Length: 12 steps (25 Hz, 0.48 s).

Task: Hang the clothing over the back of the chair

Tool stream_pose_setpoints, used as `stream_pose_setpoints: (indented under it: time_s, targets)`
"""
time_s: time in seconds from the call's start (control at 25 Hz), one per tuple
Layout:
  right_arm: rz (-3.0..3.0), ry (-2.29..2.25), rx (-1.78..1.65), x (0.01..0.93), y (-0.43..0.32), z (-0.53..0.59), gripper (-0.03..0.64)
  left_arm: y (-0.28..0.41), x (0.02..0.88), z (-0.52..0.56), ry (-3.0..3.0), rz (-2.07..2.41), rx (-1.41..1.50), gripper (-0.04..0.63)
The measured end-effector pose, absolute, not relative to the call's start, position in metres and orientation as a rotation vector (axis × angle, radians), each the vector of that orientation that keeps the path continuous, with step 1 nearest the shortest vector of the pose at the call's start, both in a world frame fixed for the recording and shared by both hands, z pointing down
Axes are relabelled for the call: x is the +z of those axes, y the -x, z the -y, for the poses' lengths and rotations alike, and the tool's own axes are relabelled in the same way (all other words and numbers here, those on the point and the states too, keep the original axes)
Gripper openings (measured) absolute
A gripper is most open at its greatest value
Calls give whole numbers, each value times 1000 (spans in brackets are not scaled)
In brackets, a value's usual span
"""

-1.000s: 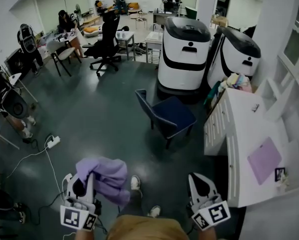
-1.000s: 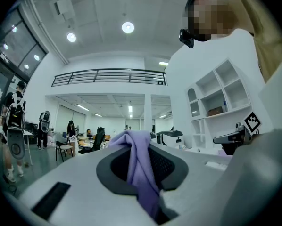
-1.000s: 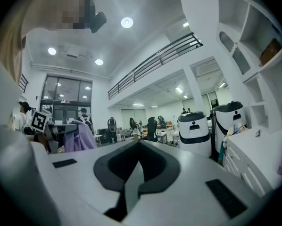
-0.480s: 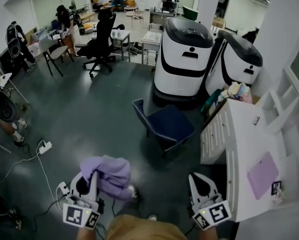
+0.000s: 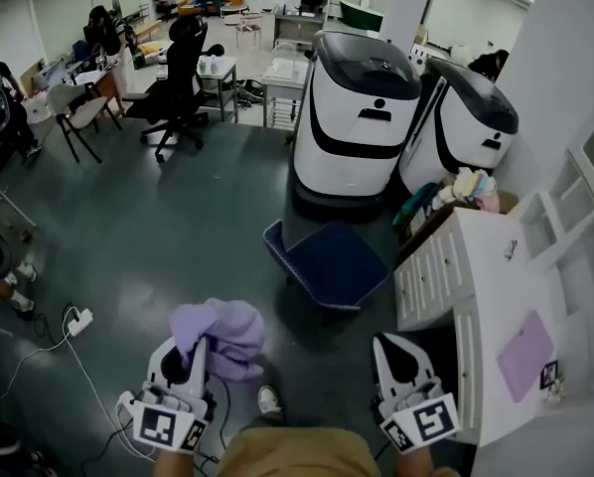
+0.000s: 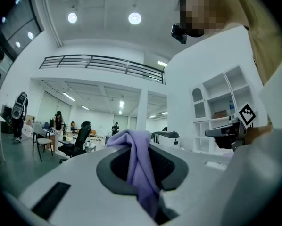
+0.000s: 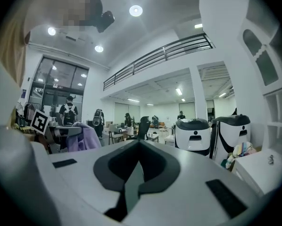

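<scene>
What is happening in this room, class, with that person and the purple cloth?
A person holds a pair of tongs in each hand. The left tongs are shut on a bunched lilac garment, a fold of which runs up between the jaws. The right tongs are shut with nothing in them. A blue chair stands on the floor just ahead, beside a white cabinet. Nothing hangs over the chair's back yet, so the hanging has not been done.
</scene>
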State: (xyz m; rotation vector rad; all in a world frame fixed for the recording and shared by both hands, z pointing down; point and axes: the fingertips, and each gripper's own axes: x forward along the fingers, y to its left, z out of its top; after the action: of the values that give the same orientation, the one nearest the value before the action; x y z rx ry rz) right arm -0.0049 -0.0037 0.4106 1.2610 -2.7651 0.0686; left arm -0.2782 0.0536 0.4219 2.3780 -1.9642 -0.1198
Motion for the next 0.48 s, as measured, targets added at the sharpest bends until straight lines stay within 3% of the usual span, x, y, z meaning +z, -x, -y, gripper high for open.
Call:
stream_pose_setpoints:
  time_s: [0.48]
  targets:
    - [2708, -1403, 101, 417, -6, 102, 5, 268, 451, 60, -2392, 1798, -69, 38]
